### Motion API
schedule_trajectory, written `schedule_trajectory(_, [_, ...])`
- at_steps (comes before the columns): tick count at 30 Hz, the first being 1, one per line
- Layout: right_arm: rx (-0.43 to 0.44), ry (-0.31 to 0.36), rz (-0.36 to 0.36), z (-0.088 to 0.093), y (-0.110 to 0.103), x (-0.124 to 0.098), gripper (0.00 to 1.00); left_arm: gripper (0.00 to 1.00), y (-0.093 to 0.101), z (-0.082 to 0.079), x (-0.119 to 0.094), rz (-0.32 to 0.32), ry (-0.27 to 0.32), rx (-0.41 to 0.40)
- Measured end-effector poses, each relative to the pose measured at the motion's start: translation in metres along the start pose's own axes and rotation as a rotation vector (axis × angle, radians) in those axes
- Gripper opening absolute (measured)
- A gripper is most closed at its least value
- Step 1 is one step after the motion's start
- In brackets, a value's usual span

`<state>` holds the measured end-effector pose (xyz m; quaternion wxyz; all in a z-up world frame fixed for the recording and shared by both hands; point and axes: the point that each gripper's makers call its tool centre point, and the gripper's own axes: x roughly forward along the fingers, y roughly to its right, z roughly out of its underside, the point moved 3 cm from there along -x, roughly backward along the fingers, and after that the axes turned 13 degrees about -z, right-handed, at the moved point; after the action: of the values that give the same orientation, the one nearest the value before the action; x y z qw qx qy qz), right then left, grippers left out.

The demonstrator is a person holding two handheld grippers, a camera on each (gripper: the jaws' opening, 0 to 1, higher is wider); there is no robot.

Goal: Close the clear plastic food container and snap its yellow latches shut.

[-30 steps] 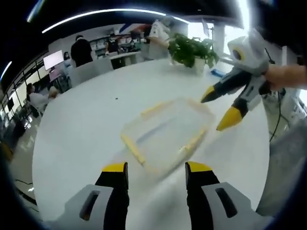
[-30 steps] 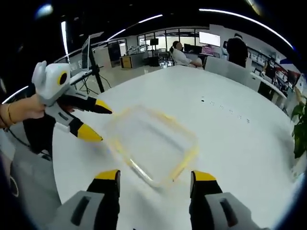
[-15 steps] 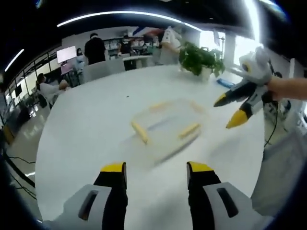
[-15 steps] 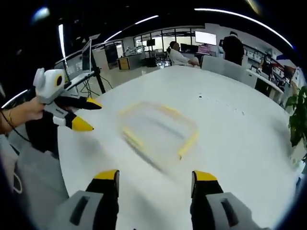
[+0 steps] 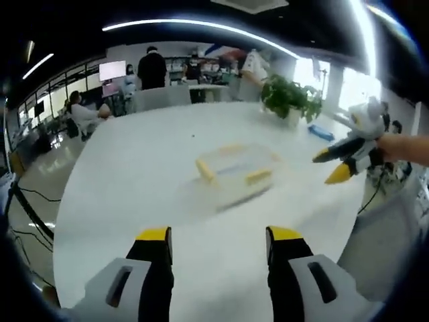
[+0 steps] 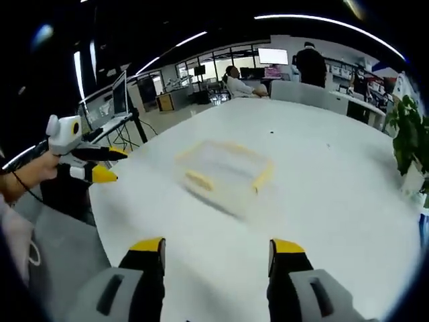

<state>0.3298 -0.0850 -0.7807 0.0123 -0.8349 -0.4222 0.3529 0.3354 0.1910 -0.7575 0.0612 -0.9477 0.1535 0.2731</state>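
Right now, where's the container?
The container sits on the white table, mid-frame in both gripper views, ahead of both open grippers and touched by neither. In the left gripper view the plant stands beyond it, toward the far right.

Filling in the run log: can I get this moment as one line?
left gripper: open, clear of container | right gripper: open, clear | clear food container: on white table, lid on | yellow latches: state unclear

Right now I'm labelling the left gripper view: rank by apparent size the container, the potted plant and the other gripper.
1. Clear plastic food container with yellow latches.
2. Other gripper and green potted plant: alike, and distances differ, so unranked.
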Motion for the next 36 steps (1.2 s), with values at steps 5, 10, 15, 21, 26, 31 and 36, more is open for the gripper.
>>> schedule_trajectory(5, [0.034, 0.048, 0.010, 0.005, -0.009, -0.010, 0.62, 0.59, -0.009, 0.005, -0.015, -0.028, 0.019, -0.057])
schedule_trajectory(10, [0.048, 0.087, 0.011, 0.010, -0.023, -0.016, 0.64, 0.65, -0.011, 0.012, -0.028, -0.045, 0.039, -0.086])
schedule_trajectory(15, [0.052, 0.107, 0.008, 0.014, -0.035, -0.018, 0.66, 0.73, -0.009, 0.014, -0.038, -0.053, 0.065, -0.117])
schedule_trajectory(21, [0.053, 0.147, 0.013, 0.011, -0.047, -0.021, 0.68, 0.75, -0.011, 0.015, -0.046, -0.074, 0.088, -0.140])
schedule_trajectory(26, [0.065, 0.167, 0.013, 0.012, -0.053, -0.021, 0.68, 0.76, -0.013, 0.016, -0.048, -0.078, 0.090, -0.147])
schedule_trajectory(31, [0.073, 0.174, 0.014, 0.014, -0.056, -0.021, 0.68, 0.76, -0.012, 0.016, -0.051, -0.072, 0.091, -0.141])
schedule_trajectory(36, [0.100, 0.192, 0.026, 0.016, -0.055, -0.024, 0.68, 0.75, -0.012, 0.018, -0.051, -0.068, 0.087, -0.140])
